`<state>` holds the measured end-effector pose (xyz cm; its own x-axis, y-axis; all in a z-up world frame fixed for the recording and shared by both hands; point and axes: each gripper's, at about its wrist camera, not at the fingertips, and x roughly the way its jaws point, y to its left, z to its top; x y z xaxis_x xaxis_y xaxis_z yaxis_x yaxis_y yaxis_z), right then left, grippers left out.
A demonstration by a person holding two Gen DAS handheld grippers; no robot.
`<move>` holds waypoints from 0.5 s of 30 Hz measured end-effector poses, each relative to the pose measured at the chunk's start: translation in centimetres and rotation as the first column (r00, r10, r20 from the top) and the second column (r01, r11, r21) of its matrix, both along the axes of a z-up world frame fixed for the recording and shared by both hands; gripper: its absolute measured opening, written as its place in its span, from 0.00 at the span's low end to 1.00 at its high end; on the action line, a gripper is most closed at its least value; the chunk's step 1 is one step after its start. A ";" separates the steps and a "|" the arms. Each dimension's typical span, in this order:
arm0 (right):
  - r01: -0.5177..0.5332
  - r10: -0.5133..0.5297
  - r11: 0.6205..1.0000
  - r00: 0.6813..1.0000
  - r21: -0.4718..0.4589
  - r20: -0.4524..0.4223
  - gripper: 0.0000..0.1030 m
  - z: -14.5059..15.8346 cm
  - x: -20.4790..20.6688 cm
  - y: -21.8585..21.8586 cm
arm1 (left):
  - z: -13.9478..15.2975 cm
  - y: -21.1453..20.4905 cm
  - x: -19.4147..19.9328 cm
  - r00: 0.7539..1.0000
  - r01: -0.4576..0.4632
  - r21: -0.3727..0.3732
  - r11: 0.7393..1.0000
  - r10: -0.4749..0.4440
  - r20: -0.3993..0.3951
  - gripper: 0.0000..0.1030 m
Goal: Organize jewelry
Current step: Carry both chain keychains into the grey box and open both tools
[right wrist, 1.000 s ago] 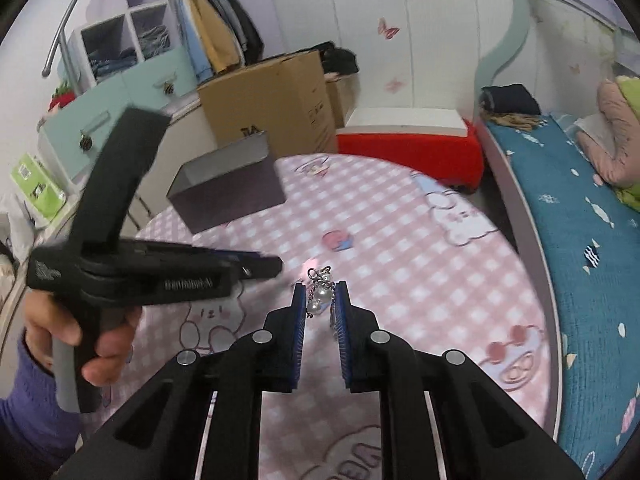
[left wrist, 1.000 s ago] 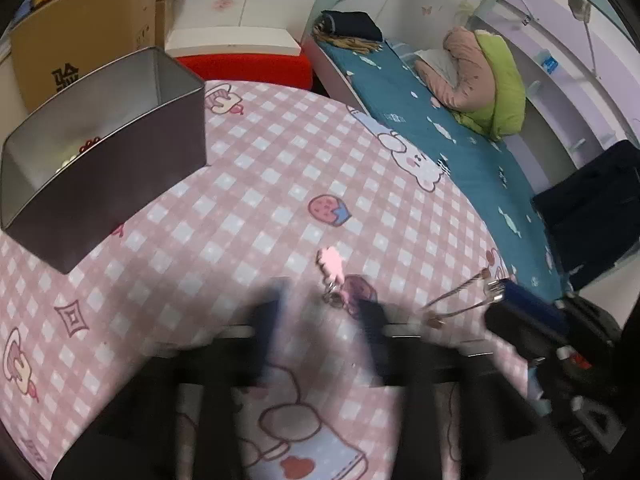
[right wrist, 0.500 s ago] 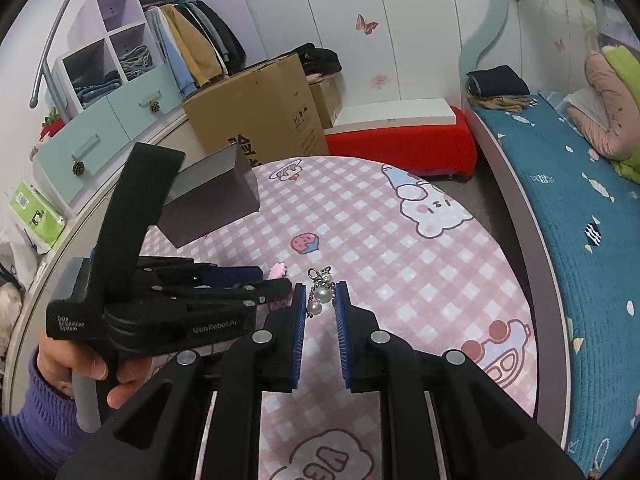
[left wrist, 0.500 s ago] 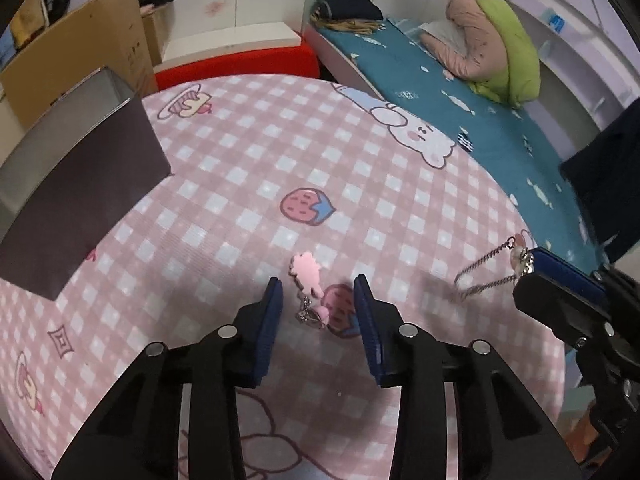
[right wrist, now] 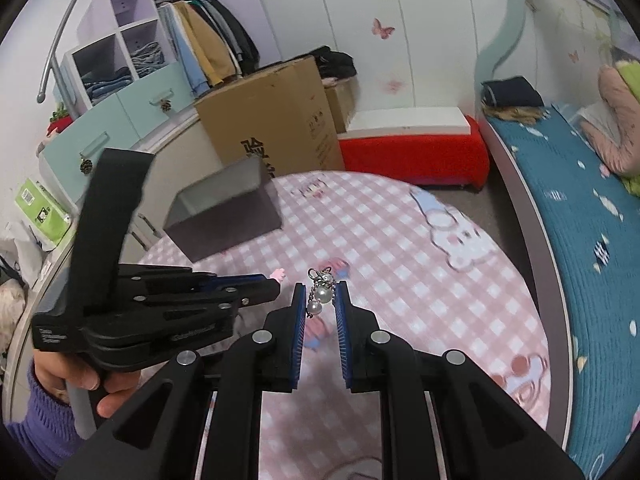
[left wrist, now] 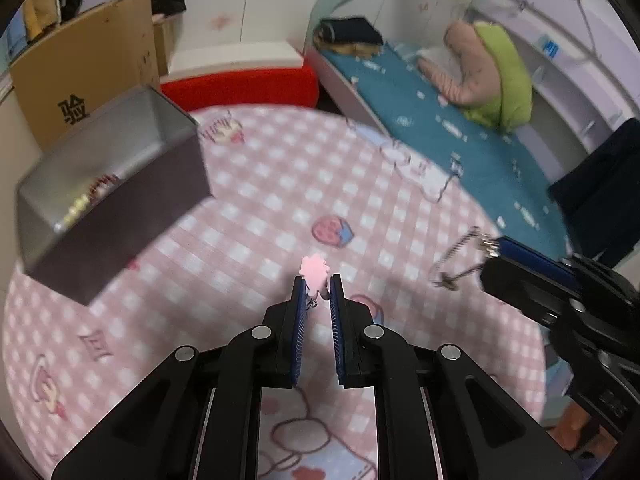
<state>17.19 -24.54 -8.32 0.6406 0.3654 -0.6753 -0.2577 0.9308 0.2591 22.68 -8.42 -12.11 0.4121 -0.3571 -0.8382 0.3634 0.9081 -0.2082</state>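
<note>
Your left tool (left wrist: 316, 292) barely pinches the pink flower charm (left wrist: 315, 271), right tool (right wrist: 320, 296) clamps the pearl-and-chain earring (right wrist: 320, 294); jolts toward the far-left grey metal tin (left wrist: 120, 168) could drop either.

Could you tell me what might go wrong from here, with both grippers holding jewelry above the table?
1. The left gripper pinches the pink charm only at its fingertips, most of it sticking out past them; it could slip out on the way to the metal box.
2. The pearl earring in the right gripper has loose chain hanging free, which might snag.
3. The two grippers sit close together, so they could bump.
</note>
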 end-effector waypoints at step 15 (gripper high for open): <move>-0.102 0.104 0.994 0.989 -0.028 0.105 0.14 6.4 7.8 11.1 | 7.5 11.8 5.3 0.981 -0.168 -0.082 0.982 0.175 0.080 0.12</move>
